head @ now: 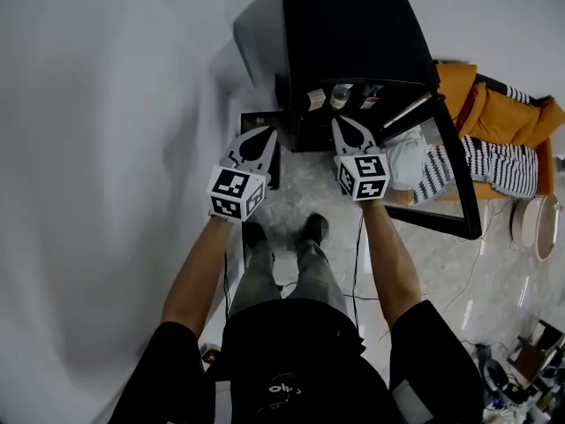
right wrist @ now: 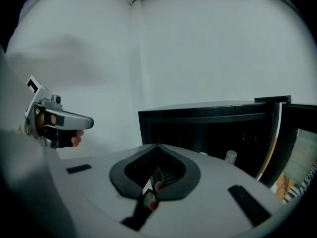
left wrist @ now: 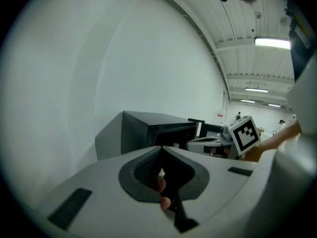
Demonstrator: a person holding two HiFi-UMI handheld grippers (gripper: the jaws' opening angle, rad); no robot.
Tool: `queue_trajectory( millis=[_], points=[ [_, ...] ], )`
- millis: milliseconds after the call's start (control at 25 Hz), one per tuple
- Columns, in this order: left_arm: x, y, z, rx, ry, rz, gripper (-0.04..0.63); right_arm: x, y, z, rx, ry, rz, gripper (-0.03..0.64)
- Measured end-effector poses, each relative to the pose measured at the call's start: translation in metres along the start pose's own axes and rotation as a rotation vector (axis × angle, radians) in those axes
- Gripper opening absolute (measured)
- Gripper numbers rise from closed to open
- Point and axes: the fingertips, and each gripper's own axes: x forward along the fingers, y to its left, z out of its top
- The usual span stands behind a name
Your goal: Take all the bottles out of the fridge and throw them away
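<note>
My left gripper (head: 262, 138) is clenched, jaws pressed together with nothing between them. My right gripper (head: 342, 127) is clenched the same way and is just as empty. In the head view they hang side by side over the pale floor (head: 309, 184), the left at 9 o'clock of the right, both tips pointing to 12 o'clock.

Straight ahead at 12 o'clock stands the black fridge (head: 353, 34), near the tips but not touched. Its door (head: 452, 170) is open, swung out toward 3 o'clock of my right gripper. The bottles (head: 342, 95) stand inside the open front. In the right gripper view one pale bottle cap (right wrist: 230, 156) shows at about 2 o'clock of the jaws.

Past the door, at 3 o'clock, lie an orange cloth (head: 459, 87) and a striped cloth (head: 494, 166).
</note>
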Motion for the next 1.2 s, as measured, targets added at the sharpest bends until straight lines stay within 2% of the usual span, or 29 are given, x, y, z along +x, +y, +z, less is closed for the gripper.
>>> queue_trajectory(
  millis=[320, 600, 920, 1200],
  points=[
    [0.026, 0.012, -0.022, -0.028, -0.021, 0.008, 0.002, 0.031, -0.014, -0.023, -0.022, -0.032, -0.013, 0.000],
    [0.064, 0.014, -0.057, -0.003, -0.015, -0.054, 0.002, 0.061, -0.034, -0.061, -0.015, -0.086, -0.038, 0.000],
    [0.105, 0.006, -0.117, 0.024, 0.011, -0.113, 0.002, 0.075, -0.047, -0.107, 0.011, -0.123, -0.059, 0.000],
    [0.123, 0.000, -0.155, 0.021, 0.024, -0.157, 0.002, 0.083, -0.043, -0.147, 0.004, -0.126, -0.061, 0.000]
  ],
)
